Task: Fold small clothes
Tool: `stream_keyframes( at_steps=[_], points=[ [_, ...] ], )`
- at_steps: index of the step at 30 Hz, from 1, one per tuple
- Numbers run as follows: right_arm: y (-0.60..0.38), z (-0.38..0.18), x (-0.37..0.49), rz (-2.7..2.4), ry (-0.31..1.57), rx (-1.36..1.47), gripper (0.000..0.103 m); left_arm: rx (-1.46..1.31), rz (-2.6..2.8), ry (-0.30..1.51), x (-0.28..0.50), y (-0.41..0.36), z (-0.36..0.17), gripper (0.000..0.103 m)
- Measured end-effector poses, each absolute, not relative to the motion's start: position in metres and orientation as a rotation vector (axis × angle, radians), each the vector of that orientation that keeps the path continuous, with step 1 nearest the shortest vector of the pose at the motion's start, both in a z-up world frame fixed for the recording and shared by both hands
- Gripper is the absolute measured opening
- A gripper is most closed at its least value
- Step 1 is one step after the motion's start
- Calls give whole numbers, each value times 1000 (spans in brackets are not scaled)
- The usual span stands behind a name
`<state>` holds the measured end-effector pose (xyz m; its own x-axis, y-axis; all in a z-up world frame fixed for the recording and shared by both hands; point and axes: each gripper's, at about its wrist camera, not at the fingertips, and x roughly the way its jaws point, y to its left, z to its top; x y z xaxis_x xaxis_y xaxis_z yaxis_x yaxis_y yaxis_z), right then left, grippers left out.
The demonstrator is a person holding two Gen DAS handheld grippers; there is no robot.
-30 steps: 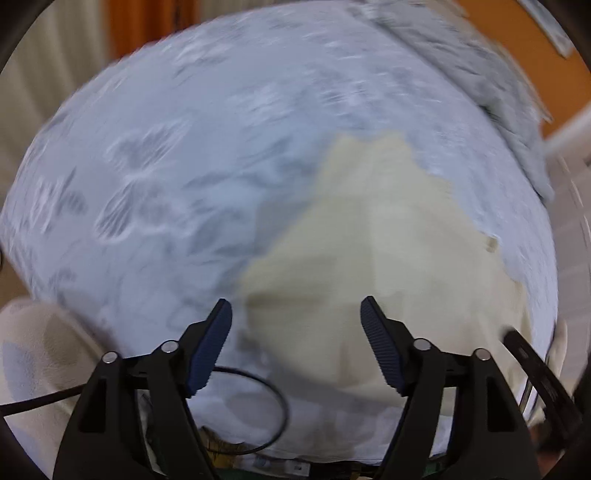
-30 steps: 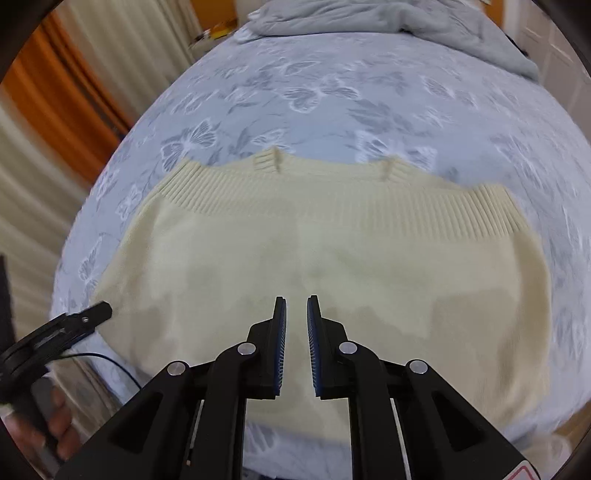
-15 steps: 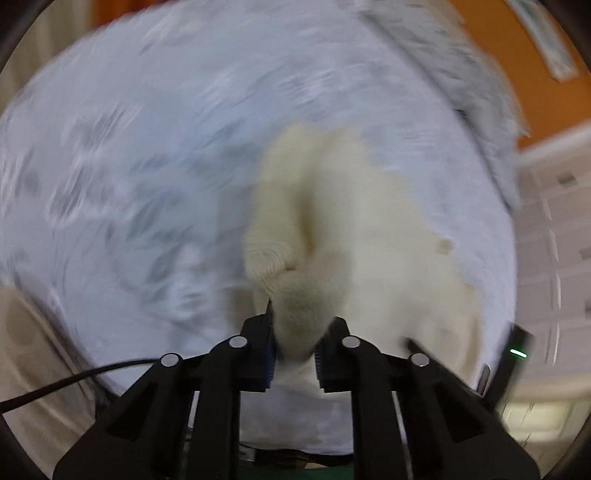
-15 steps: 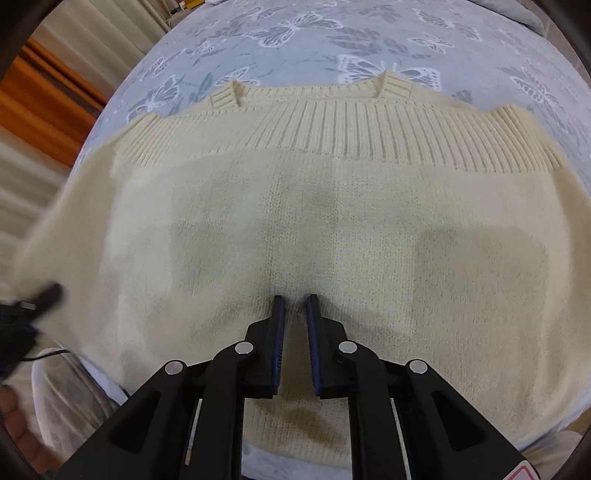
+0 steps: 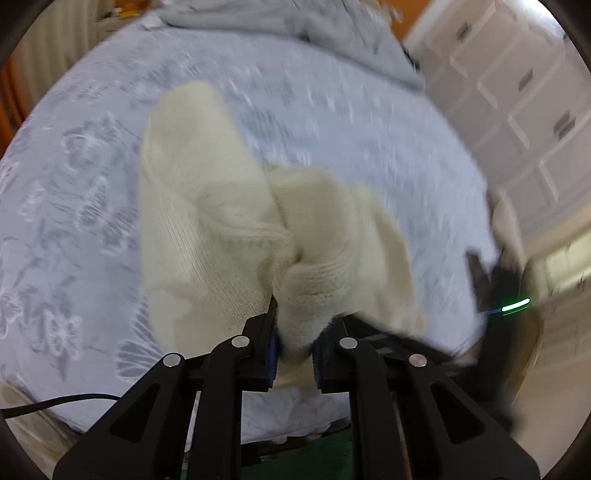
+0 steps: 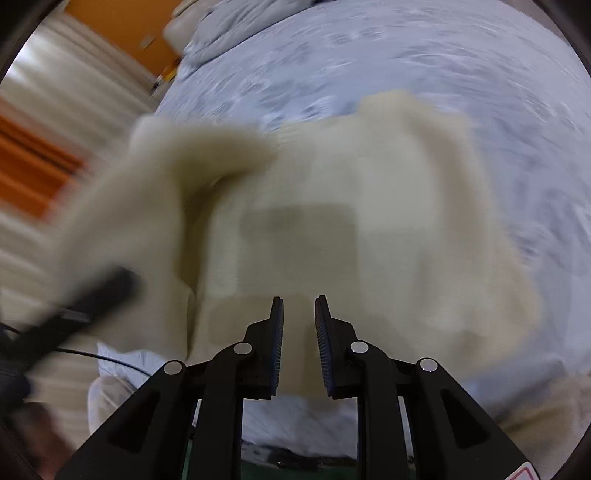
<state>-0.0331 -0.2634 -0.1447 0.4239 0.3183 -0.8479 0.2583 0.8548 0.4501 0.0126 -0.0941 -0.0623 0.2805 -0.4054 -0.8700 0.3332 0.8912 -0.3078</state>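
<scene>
On bedspread (image 5: 332, 122), left tongs (image 5: 293, 345) pinching sweater (image 5: 207, 229), right tongs (image 6: 299, 339) opening

Each hand-held gripper — left (image 5: 294, 339), right (image 6: 299, 332) — is built of black plastic arms, fastened by silver screws and tipped with ribbed blue pads (image 6: 322, 332); a thin black cable (image 5: 55, 400) is trailed.

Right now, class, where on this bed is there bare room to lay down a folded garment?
Bare bedsheet lies left of the cream sweater, and more between the sweater and the grey blanket at the far end. The near middle is crowded: the sweater and both grippers are there.
</scene>
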Motion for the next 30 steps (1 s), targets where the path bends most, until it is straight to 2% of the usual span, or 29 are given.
stream_keyframes(
  at_steps=[2, 3, 5, 6, 8, 9, 17, 19, 21, 22, 23, 26, 30],
  points=[
    [-282, -138, -45, 23, 1142, 609, 40, 62, -496, 1218, 3, -113, -82, 25],
    [-285, -133, -48, 16, 1135, 602, 44, 80, -503, 1214, -3, -114, -84, 30],
    [-285, -120, -48, 31, 1116, 582, 61, 84, -511, 1187, -12, -108, -81, 54],
    [-282, -112, -45, 55, 1104, 575, 65, 67, -520, 1168, -19, -100, -75, 59],
    [-270, -101, -34, 110, 1090, 569, 84, 34, -512, 1151, -28, -84, -68, 81],
    [-265, -98, -31, 126, 1093, 566, 86, 32, -486, 1144, -34, -73, -66, 83],
    [-213, -135, 25, 156, 1294, 614, 86, 46, -319, 1172, -53, -2, -71, 83],
    [-192, -133, 33, 135, 1320, 516, 87, 27, -298, 1186, -55, 11, -73, 83],
    [-176, -133, 42, 131, 1343, 454, 82, 6, -289, 1200, -56, 20, -76, 83],
    [-173, -133, 47, 146, 1344, 451, 59, 3, -287, 1204, -57, 22, -77, 83],
    [-167, -129, 50, 150, 1344, 432, 29, 3, -286, 1208, -57, 23, -78, 83],
    [-151, -94, 55, 230, 1266, 418, 21, 3, -288, 1194, -60, 23, -74, 83],
    [-172, -13, 37, 328, 1049, 504, 19, -27, -302, 1170, -57, 22, -61, 83]
  ],
)
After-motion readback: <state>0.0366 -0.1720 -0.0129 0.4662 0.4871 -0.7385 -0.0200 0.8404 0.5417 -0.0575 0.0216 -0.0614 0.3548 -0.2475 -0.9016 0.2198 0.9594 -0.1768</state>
